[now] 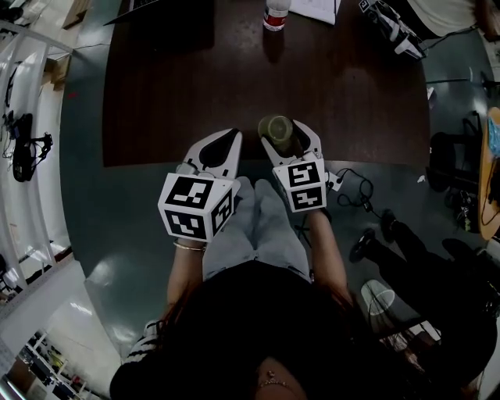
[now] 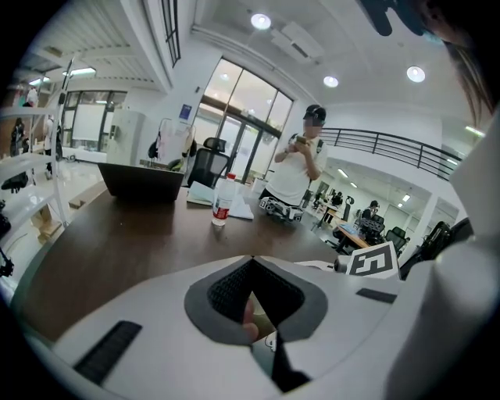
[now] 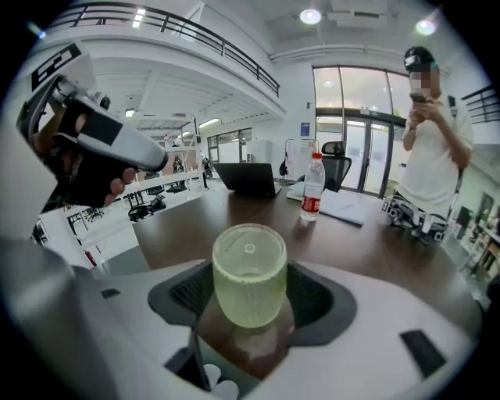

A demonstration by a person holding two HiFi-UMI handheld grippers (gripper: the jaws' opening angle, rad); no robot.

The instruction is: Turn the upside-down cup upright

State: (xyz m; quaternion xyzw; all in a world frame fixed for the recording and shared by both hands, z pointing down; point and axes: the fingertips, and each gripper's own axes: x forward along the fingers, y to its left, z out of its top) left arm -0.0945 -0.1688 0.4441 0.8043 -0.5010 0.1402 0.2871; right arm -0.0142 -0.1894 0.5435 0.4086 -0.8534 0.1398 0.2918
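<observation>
A pale green ribbed cup (image 1: 275, 127) (image 3: 249, 273) stands upside-down, closed base up, between the jaws of my right gripper (image 1: 284, 135) (image 3: 250, 295). That gripper is shut on the cup's sides, just above the near edge of the dark brown table (image 1: 187, 86). A faint reflection of the cup shows on the wood below it. My left gripper (image 1: 231, 141) (image 2: 251, 267) hovers beside it to the left, at the table's edge. It is shut and holds nothing. In the right gripper view the left gripper shows at the upper left.
A water bottle (image 1: 276, 14) (image 2: 223, 200) (image 3: 312, 187) with a red label stands at the table's far side, next to papers (image 3: 344, 207) and a dark laptop (image 2: 148, 180) (image 3: 246, 178). Another gripper device (image 1: 394, 27) (image 2: 281, 209) lies far right. A person (image 2: 301, 168) (image 3: 433, 156) stands beyond the table.
</observation>
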